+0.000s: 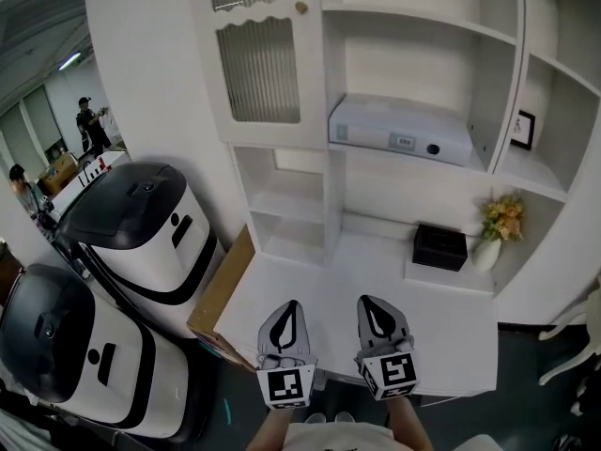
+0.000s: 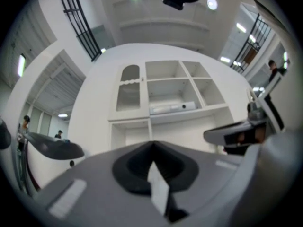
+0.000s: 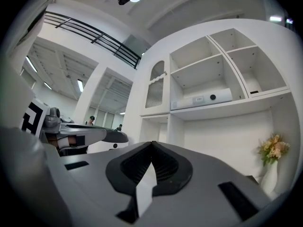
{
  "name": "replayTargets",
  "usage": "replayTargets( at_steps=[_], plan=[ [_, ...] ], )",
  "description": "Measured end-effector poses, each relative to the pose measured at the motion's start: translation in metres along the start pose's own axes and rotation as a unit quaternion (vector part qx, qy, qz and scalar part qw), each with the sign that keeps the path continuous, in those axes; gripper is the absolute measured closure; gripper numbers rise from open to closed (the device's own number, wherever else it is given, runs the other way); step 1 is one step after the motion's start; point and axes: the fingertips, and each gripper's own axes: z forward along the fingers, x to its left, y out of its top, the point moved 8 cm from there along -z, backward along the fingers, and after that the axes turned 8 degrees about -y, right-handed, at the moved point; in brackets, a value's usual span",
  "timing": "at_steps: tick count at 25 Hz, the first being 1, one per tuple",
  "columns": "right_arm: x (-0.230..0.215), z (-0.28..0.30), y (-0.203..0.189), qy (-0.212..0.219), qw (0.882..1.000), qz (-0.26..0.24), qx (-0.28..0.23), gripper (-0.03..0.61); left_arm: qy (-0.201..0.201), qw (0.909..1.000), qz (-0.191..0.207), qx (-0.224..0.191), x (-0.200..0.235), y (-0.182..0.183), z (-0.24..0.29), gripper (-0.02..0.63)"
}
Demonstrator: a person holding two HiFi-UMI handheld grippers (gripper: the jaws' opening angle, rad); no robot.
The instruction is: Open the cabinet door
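White arched cabinet door with ribbed glass panes [image 1: 258, 64]: shut, in the upper left bay of the white open shelf unit [image 1: 333, 195] that rises from the far edge of the white desk [image 1: 451, 327]; a small round brass knob [image 1: 301, 7] sits on its right edge, near the top. Left gripper [image 1: 291, 306]: over the desk's near edge, jaws closed together with nothing between them, well apart from the door. Right gripper [image 1: 368, 302]: just beside the left one, jaws likewise together and empty. Flat white box-shaped device [image 1: 399, 130]: on the shelf right of the door. Black rectangular box [image 1: 439, 246]: at the desk's far edge, toward the right. White vase of yellow-orange flowers [image 1: 486, 254]: far right corner, just beside the black box. Two white rounded machines with black tops [image 1: 150, 242]: on the floor off the desk's left edge.
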Motion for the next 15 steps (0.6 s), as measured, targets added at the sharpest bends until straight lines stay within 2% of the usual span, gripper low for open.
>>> replayTargets(
  at_steps=[5, 10, 13, 15],
  plan=[
    [0.005, 0.008, 0.0, 0.016, 1.0, -0.002, -0.001, 0.578, 0.031, 0.9995, -0.004, -0.003, 0.015, 0.001, -0.003, 0.606],
    [-0.001, 0.013, 0.003, 0.015, 1.0, 0.0, -0.007, 0.578, 0.034, 0.9993, -0.008, 0.015, 0.019, -0.004, 0.005, 0.606],
    [-0.005, 0.013, 0.004, 0.012, 1.0, -0.001, -0.008, 0.578, 0.023, 0.9997, -0.007, 0.0, 0.025, 0.012, 0.023, 0.598],
    [-0.009, 0.013, 0.005, 0.009, 1.0, 0.001, -0.01, 0.578, 0.018, 0.9996, -0.002, -0.02, 0.035, 0.031, 0.043, 0.562]
  ],
)
